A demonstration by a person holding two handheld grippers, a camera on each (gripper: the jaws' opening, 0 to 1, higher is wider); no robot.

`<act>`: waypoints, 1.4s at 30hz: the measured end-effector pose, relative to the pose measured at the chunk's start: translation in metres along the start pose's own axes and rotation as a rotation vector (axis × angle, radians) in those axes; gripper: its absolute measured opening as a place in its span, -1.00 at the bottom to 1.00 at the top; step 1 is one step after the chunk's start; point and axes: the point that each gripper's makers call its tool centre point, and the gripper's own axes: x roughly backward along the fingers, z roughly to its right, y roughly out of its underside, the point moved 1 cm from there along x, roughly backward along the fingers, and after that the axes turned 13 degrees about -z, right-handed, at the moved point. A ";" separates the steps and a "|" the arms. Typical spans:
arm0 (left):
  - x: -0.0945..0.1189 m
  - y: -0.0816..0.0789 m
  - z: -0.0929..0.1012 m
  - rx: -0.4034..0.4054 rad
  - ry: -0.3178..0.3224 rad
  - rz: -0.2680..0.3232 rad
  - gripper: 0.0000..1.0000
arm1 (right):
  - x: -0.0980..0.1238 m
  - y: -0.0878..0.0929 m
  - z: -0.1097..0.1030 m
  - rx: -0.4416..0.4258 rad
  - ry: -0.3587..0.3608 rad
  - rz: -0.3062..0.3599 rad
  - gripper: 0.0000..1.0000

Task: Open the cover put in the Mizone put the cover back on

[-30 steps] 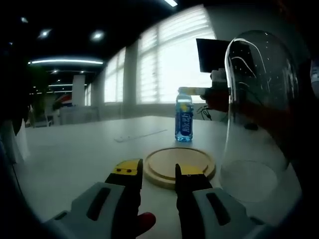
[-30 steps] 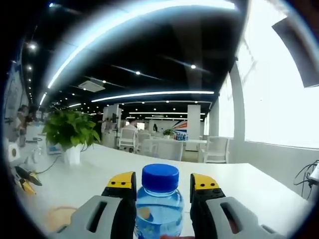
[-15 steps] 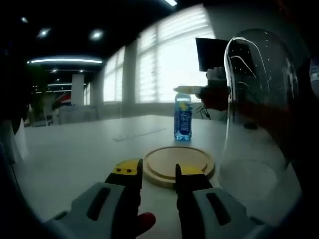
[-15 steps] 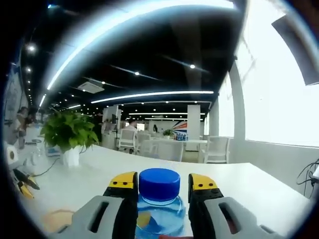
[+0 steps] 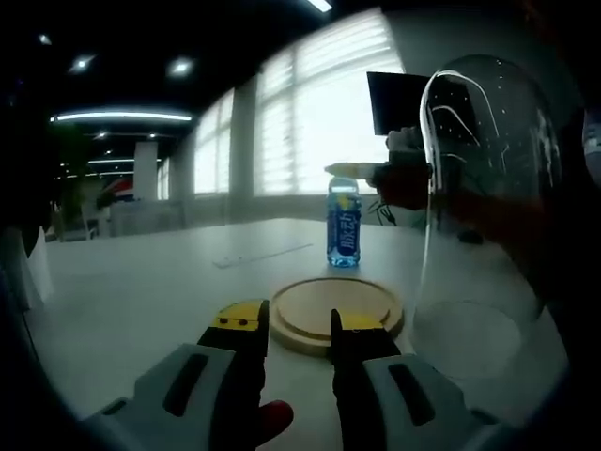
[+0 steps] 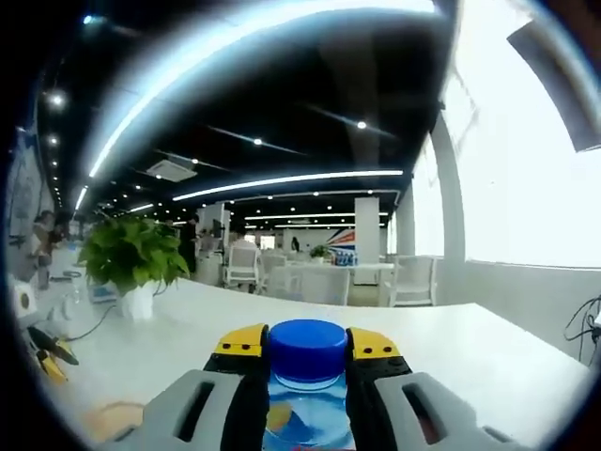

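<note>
The bottle (image 5: 345, 223) stands upright on the white tabletop (image 5: 141, 301) beyond the round wooden board (image 5: 338, 312); its blue label carries writing too small to read. The clear glass dome (image 5: 484, 216) stands just right of the board. The right tool (image 6: 303, 346) has closed in since a second ago: its yellow-tipped jaws, then apart either side of the blue cap (image 6: 307, 349), now clamp the bottle's neck. The left tool (image 5: 299, 324) hangs before the board, jaws apart, holding nothing, unmoved.

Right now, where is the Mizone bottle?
In the left gripper view the Mizone bottle stands beyond the wooden base, gripped near its cap by the right gripper; the glass cover stands to its right.
</note>
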 end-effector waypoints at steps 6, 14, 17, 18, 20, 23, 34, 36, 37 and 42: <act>-0.001 0.001 0.000 0.002 0.000 -0.004 -0.59 | 0.000 0.000 0.000 0.001 -0.001 0.003 -0.49; 0.000 0.000 0.000 -0.004 -0.001 -0.003 -0.59 | 0.001 0.000 -0.001 -0.002 0.002 0.007 -0.49; 0.000 -0.001 0.000 -0.008 0.000 -0.002 -0.59 | 0.001 0.000 -0.001 -0.001 0.004 0.010 -0.49; 0.000 -0.001 0.001 -0.009 0.001 -0.002 -0.59 | 0.001 0.000 -0.001 -0.001 0.005 0.010 -0.50; 0.000 -0.001 0.001 -0.010 0.002 -0.001 -0.59 | 0.002 0.000 -0.002 0.002 0.006 0.013 -0.50; 0.001 -0.002 0.001 -0.010 0.003 0.001 -0.59 | 0.002 0.000 -0.002 0.011 0.010 0.015 -0.50; 0.001 -0.002 0.001 -0.010 0.001 0.002 -0.59 | 0.003 0.000 -0.003 0.013 0.020 0.022 -0.51; 0.001 -0.002 0.000 -0.009 0.000 0.004 -0.59 | 0.003 0.000 -0.002 0.008 0.019 0.027 -0.52; 0.001 -0.002 0.000 -0.009 -0.002 0.004 -0.59 | 0.003 0.000 -0.002 0.003 0.020 0.029 -0.52; 0.000 0.000 -0.001 -0.009 -0.001 -0.004 -0.59 | 0.003 0.000 -0.002 0.002 0.023 0.021 -0.53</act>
